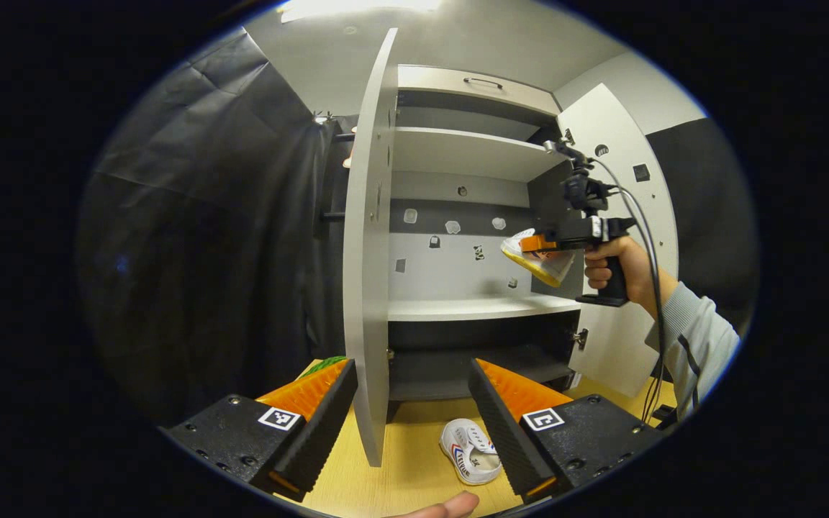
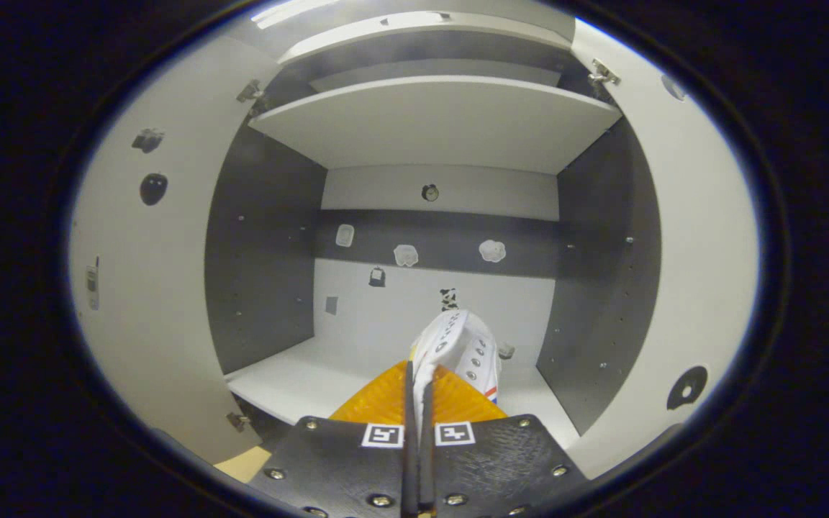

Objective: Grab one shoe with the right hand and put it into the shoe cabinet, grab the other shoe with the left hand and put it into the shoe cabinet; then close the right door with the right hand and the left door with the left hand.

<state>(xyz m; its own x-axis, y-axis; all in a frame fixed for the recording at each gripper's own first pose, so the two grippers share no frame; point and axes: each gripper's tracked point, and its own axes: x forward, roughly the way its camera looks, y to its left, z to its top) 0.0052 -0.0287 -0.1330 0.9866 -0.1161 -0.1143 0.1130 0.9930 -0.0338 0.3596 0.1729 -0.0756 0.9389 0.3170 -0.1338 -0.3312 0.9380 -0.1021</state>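
The shoe cabinet stands with both doors swung wide. My right gripper is shut on a white shoe with a yellowish sole, held in the air at the cabinet's right side, above the middle shelf. In the right gripper view that white shoe sticks out ahead of my right gripper, over the white shelf. The second white shoe lies on the wooden floor in front of the cabinet, between the fingers of my left gripper, which is open and well apart from it.
The left door stands edge-on close in front of my left gripper. The right door is behind the hand and sleeve holding the right gripper. An upper shelf spans the cabinet. Black cloth hangs at the left.
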